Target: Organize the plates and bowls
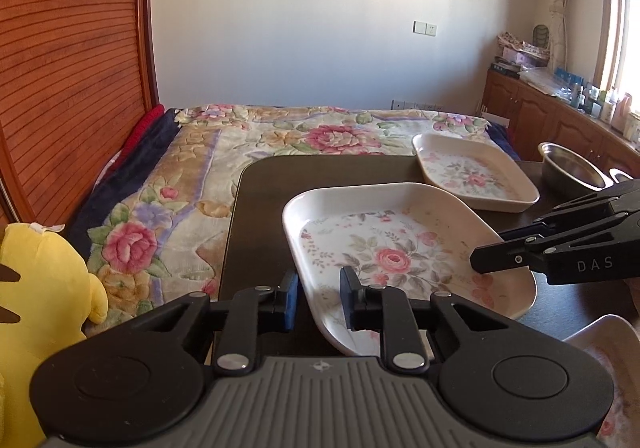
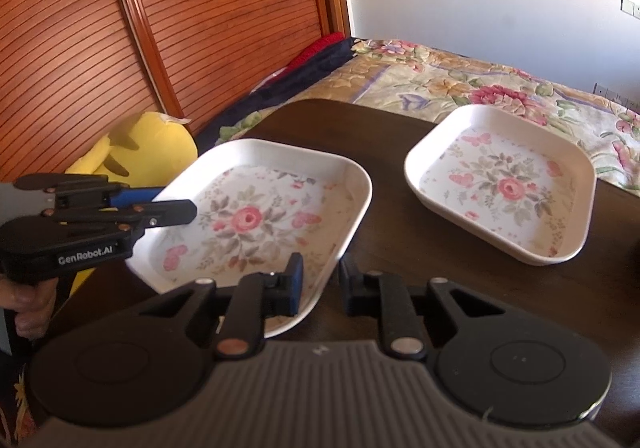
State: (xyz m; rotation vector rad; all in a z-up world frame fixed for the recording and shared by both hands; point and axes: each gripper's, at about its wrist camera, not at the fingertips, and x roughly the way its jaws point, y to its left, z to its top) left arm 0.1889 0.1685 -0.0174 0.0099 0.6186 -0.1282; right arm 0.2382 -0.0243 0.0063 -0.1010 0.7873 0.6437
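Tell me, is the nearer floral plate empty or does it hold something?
Empty. The nearer floral plate shows its whole printed bottom; only the gripper fingers reach over its rim.

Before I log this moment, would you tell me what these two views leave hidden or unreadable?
- Steel bowl: left wrist view only, partly behind the right gripper; contents unseen.
- Third floral plate: cut off by the frame's right edge.
- Near plate: near rim hidden under the gripper bodies in both views.
- Windowsill bottles: too small to identify.
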